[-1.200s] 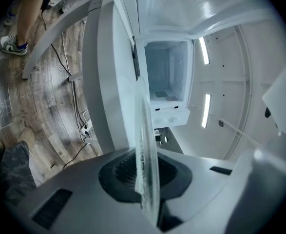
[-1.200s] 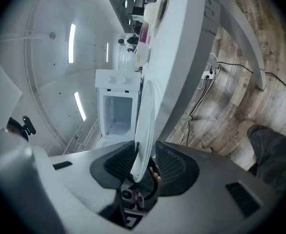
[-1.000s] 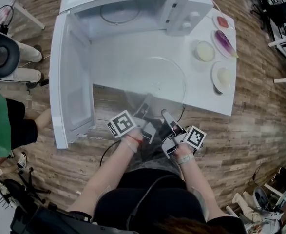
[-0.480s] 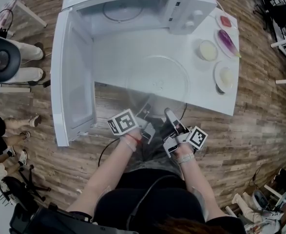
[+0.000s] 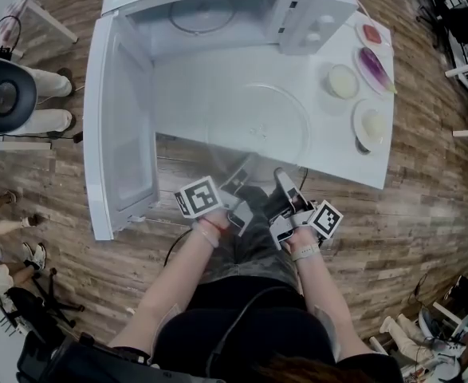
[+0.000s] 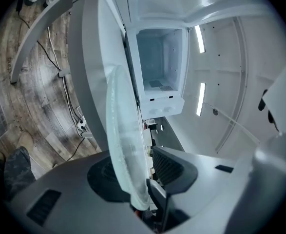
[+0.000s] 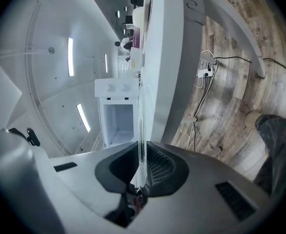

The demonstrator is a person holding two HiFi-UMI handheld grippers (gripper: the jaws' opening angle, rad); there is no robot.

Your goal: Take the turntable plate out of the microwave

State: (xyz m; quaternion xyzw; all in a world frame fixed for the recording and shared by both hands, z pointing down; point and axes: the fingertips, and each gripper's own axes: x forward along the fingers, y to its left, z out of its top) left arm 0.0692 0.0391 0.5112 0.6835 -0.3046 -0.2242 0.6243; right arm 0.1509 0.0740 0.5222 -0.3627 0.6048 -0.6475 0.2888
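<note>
The clear glass turntable plate (image 5: 257, 126) lies flat on the white table (image 5: 337, 170) in front of the open, empty microwave (image 5: 218, 14). Its near rim overhangs the table's front edge. My left gripper (image 5: 239, 183) is at that rim; its jaws have just been opening. They stand open around the plate's rim (image 6: 123, 130), with a gap beside one pad (image 6: 174, 167). My right gripper (image 5: 282, 183) closed within the last second and is shut on the rim, which shows edge-on (image 7: 142, 130) between its pads.
The microwave door (image 5: 118, 126) swings wide open to the left. Several small dishes of food (image 5: 344, 80) (image 5: 369, 124) (image 5: 375, 60) stand on the table's right side. A seated person's legs (image 5: 34, 94) are at the far left. Cables (image 6: 60, 72) lie on the wood floor.
Both grippers stay at the plate's near rim, the right one shifted slightly to the right. The person in green at the left edge has gone out of view.
</note>
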